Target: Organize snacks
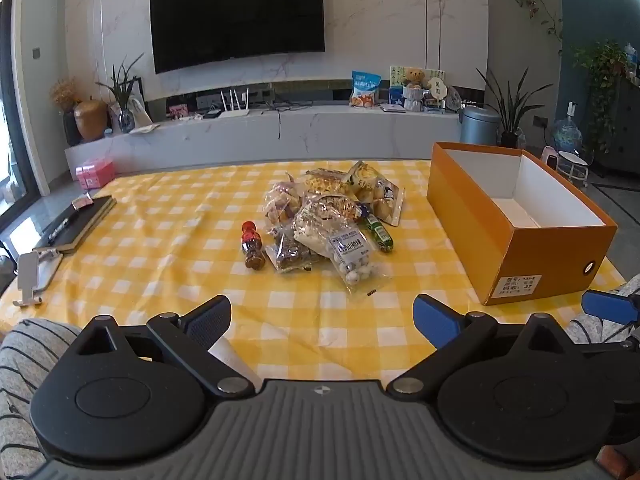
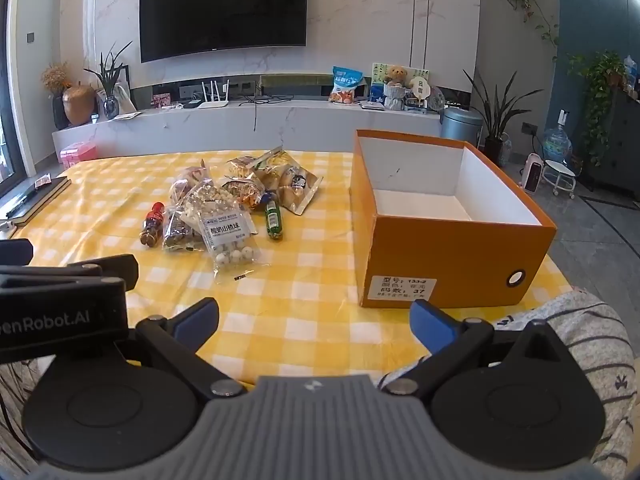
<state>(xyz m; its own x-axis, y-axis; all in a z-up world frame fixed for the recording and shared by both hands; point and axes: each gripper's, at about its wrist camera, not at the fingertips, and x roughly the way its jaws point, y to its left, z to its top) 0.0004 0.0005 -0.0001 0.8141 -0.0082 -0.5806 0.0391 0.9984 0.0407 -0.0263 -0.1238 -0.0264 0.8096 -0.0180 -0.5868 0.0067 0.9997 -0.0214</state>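
A pile of snack bags (image 1: 332, 208) lies mid-table on the yellow checked cloth (image 1: 180, 240); it also shows in the right wrist view (image 2: 240, 196). A clear bag of white balls (image 1: 352, 256) lies nearest, with a small red-capped bottle (image 1: 251, 245) at the left and a green bottle (image 1: 379, 233) at the right. An open orange box (image 1: 516, 216) with a white inside stands at the right, also in the right wrist view (image 2: 448, 216). My left gripper (image 1: 322, 320) is open and empty at the near edge. My right gripper (image 2: 314, 322) is open and empty beside it.
A black notebook with a pen (image 1: 74, 222) and a white phone stand (image 1: 34, 276) lie at the table's left edge. Beyond the table stand a low white TV bench (image 1: 280, 128), a wall TV and potted plants. The left gripper's body (image 2: 60, 304) shows left in the right view.
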